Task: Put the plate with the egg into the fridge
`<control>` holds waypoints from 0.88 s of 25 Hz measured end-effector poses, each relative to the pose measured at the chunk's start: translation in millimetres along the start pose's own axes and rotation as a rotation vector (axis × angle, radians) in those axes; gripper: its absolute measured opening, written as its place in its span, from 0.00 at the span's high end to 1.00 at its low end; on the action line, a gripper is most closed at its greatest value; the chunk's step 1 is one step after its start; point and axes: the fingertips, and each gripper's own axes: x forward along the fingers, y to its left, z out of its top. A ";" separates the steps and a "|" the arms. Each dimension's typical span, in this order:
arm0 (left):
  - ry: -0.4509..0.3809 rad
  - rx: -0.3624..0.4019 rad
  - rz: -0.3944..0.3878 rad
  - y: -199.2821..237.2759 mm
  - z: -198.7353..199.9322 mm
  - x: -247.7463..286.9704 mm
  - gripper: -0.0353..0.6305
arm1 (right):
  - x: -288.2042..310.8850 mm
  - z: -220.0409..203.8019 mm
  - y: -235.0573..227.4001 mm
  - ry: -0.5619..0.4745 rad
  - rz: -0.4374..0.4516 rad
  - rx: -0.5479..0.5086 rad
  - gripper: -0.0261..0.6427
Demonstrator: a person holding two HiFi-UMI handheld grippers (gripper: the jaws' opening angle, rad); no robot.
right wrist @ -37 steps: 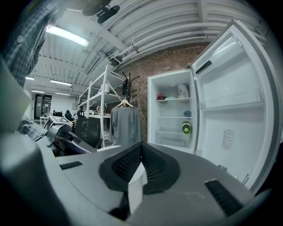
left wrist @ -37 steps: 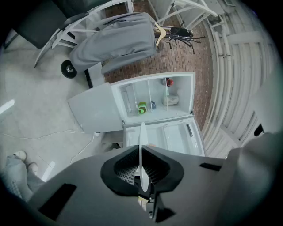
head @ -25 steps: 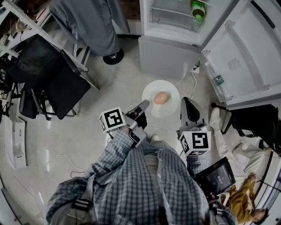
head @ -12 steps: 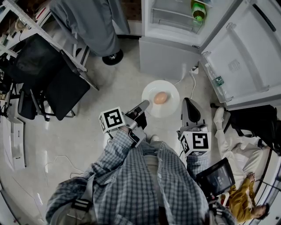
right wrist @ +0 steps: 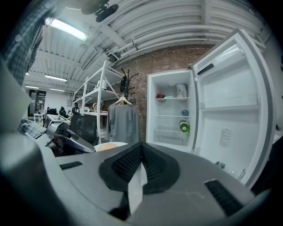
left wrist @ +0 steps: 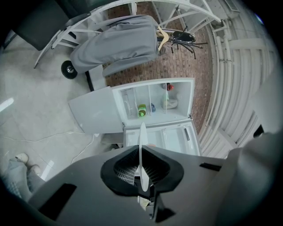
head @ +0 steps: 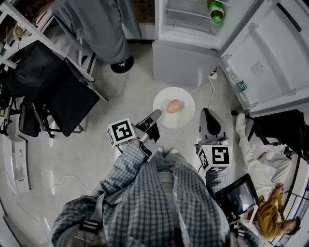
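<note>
Head view: the plate [head: 185, 117] hangs in the air over the floor [head: 120, 96], in front of the open fridge [head: 186, 58], and looks about level.
Egg: the egg [head: 173, 106] lies loose near the middle of the plate, with nothing round it to hold it there.
Left tongs: the left tongs [head: 156, 115] are clamped on the plate's near-left rim. In the left gripper view the plate shows edge-on, pinched between the 2 pads.
Right tongs: the right tongs [head: 204, 114] are closed on nothing. They sit just beside the plate's right edge but apart from it.
Plate and tongs: the whole plate reaches forward and right from the left tongs, so the egg lies beyond their tips and left of the right tongs.
Fridge: it stands ahead of the plate with its door [head: 263, 58] swung wide to the right. A green bottle [head: 216, 8] stands on an upper shelf.
Risk 1: I'd worry most about the egg. Only 1 point on the rim is held, so a small twist of that wrist would tilt the plate and roll the egg off onto the floor.
Risk 2: the smooth rim could slide out of the pads, since the plate's weight hangs well out from the grip.
Risk 3: lifting toward a shelf, the far rim could knock the fridge's edge or the bottle and jolt the egg.
Risk 4: the right tongs are close enough to nudge the plate if they drift left.
Risk 5: a white cable [head: 211, 91] trails on the floor by the fridge, where a foot might catch it.
</note>
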 end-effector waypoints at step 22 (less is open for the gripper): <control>-0.004 -0.012 0.036 19.6 17.1 5.8 0.92 | 29.4 -12.9 2.4 0.015 0.016 0.026 0.95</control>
